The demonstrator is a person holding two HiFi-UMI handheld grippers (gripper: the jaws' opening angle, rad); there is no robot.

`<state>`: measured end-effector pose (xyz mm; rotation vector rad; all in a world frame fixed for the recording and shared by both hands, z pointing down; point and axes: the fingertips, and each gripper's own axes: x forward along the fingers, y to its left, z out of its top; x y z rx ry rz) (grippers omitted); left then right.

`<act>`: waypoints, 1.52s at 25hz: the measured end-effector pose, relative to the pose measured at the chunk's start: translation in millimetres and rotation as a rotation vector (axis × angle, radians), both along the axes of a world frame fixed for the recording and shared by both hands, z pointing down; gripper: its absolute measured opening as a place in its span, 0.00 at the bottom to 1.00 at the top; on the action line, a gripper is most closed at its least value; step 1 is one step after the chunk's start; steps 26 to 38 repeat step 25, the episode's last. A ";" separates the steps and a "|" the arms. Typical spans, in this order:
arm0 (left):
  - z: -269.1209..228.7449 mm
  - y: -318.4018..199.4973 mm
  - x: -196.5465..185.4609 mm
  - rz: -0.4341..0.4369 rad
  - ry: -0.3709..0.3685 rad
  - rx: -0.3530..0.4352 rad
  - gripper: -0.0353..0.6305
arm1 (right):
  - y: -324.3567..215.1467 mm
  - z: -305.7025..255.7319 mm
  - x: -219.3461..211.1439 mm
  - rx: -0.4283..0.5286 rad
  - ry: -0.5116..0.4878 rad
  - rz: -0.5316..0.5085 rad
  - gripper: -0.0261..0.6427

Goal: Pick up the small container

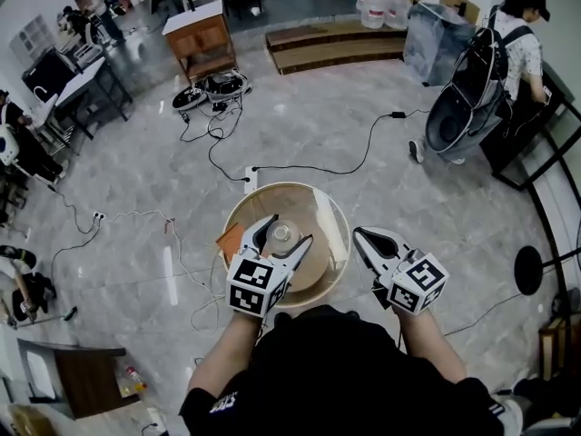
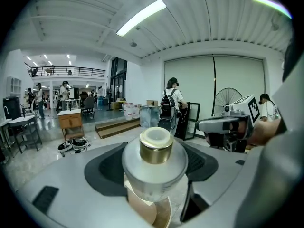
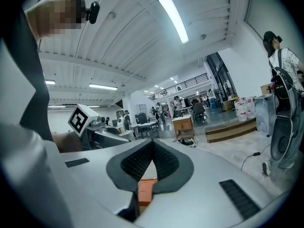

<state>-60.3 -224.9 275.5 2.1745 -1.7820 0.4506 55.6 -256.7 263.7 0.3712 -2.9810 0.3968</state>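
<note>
A: Where is the small container (image 1: 281, 235) to be found?

B: It is seen over the middle of the round table (image 1: 295, 200), gripped between the jaws of the left gripper (image 1: 289, 230). In the left gripper view its clear body is pressed from both sides by the dark pads, and a gold lid (image 2: 156, 145) is shown on top.

A: Is it lifted off the wood?

B: That cannot be told; its base is hidden by the jaws.

A: And the right gripper (image 1: 358, 232)?

B: It is held at 3 o'clock of the table, just outside the rim. Its jaws are clenched together, and nothing is grasped.

A: What else is noted?

B: An orange flat piece (image 1: 229, 241) is laid on the table at 9 o'clock of the container. A person with a backpack (image 1: 522, 39) is seen far off at 2 o'clock, and cables (image 1: 309, 166) are strewn over the floor at 12 o'clock.
</note>
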 end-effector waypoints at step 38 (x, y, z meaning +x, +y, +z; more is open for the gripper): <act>3.7 20.7 -19.3 -0.020 0.018 -0.013 0.57 | 27.6 2.9 -13.1 -0.005 0.005 -0.020 0.06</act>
